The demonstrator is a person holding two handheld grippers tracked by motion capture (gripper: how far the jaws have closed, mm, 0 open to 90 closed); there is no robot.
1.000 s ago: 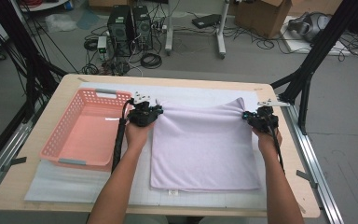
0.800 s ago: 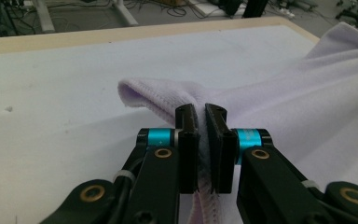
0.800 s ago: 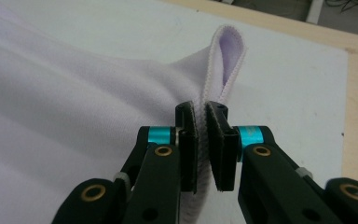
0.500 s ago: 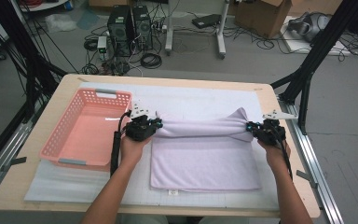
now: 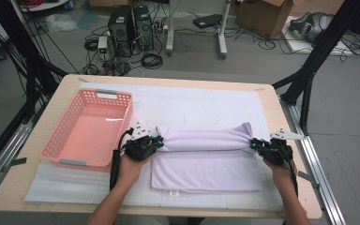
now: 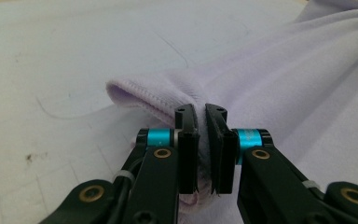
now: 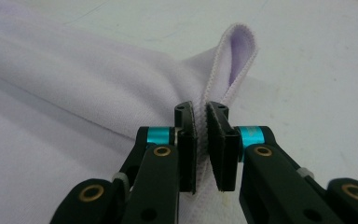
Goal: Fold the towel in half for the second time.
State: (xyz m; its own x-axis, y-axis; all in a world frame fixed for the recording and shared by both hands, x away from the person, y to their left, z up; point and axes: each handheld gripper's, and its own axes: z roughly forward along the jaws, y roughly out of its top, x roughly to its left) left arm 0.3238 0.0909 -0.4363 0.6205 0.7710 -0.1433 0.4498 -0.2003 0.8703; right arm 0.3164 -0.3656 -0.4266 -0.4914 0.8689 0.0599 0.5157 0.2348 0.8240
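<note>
A pale lilac towel (image 5: pixel 206 161) lies on the white mat, its far edge drawn toward the person over the rest. My left gripper (image 5: pixel 158 142) is shut on the towel's left far corner; in the left gripper view the cloth (image 6: pixel 270 79) is pinched between the two black jaws of that gripper (image 6: pixel 201 116). My right gripper (image 5: pixel 254 144) is shut on the right far corner. In the right gripper view the hemmed corner (image 7: pixel 235 56) stands up above the closed jaws of that gripper (image 7: pixel 200 114).
A pink plastic basket (image 5: pixel 61 145) stands empty on the left of the table, close beside my left hand. A white mat (image 5: pixel 197 105) covers the wooden table (image 5: pixel 272 103). Cables, computer towers and boxes sit on the floor beyond the far edge.
Both grippers have pulled the towel's far edge toward the person, folding it over the near half. The lifted fold now lies lower and closer to the front.
</note>
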